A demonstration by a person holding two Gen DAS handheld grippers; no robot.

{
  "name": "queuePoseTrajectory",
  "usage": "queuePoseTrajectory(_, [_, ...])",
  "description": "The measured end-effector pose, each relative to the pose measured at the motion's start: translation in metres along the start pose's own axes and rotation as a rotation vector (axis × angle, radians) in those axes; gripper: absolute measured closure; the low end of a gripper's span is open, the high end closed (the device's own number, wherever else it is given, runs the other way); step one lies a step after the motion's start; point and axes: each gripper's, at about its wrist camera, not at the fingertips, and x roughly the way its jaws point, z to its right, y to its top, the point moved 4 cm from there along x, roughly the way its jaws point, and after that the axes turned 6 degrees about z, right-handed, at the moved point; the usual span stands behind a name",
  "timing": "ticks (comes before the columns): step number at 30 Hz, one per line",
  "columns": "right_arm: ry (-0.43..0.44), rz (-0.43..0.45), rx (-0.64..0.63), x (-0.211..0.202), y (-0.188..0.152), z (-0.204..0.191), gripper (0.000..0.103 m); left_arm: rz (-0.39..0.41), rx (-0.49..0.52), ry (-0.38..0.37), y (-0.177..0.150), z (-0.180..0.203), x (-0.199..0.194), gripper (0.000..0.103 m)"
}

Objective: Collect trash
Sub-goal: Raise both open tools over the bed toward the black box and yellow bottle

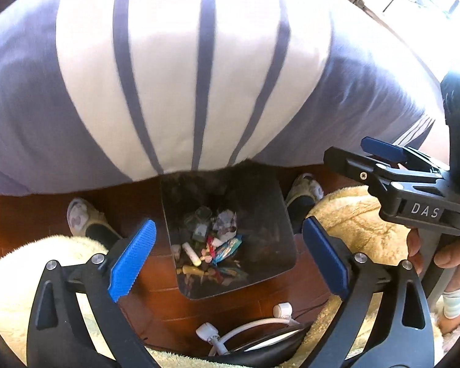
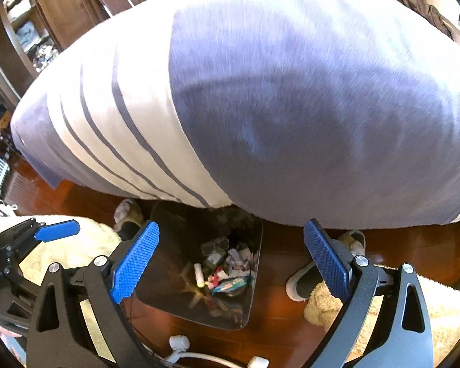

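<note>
**Trash in the bin, both grippers empty above it**

Down in the dark bin, a heap of trash: crumpled paper, bright wrappers, a pale stick-shaped piece, small clear plastic cups. Packed toward the far side of the bin floor, probably where dropped pieces slide. Bin parked on the red-brown wooden floor, its far rim tucked under the hanging edge of a grey-and-white striped bed cover, likely so that litter from the bed has a short way to fall.

Directly over the opening, the left gripper: blue pads spread about as wide as they go, nothing between them, aimed steeply down. Beside it, the right gripper, likewise gaping and empty, also framing the bin. Judged from that: loads let go, hands free for another piece.

Either side of the bin, a slippered foot and its partner, straddling the bin for reach. Cream fluffy rugs flanking the bare strip. Nearest the cameras, white charger plugs on a white cable, close to the near rim and easily mistaken for litter.
</note>
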Motion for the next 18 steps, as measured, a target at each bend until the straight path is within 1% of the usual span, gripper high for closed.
queuePoseTrajectory(3, [0.008,0.059,-0.007,-0.019,0.013,-0.002,0.007,0.043,0.008,0.005,0.012,0.004,-0.014,0.012])
queuePoseTrajectory(6, [-0.014,0.150,-0.024,-0.045,0.036,-0.001,0.007,0.093,0.017,0.017,0.028,0.006,-0.030,0.011])
queuePoseTrajectory(10, [-0.032,0.231,-0.033,-0.068,0.063,0.004,0.007,0.160,0.046,0.049,0.055,0.007,-0.049,0.011])
queuePoseTrajectory(15, [-0.075,0.303,-0.054,-0.080,0.102,0.013,0.005,0.236,0.064,0.085,0.094,-0.001,-0.066,0.009])
queuePoseTrajectory(18, [-0.098,0.322,-0.063,-0.077,0.121,0.018,0.005,0.267,0.073,0.104,0.117,-0.005,-0.074,0.008])
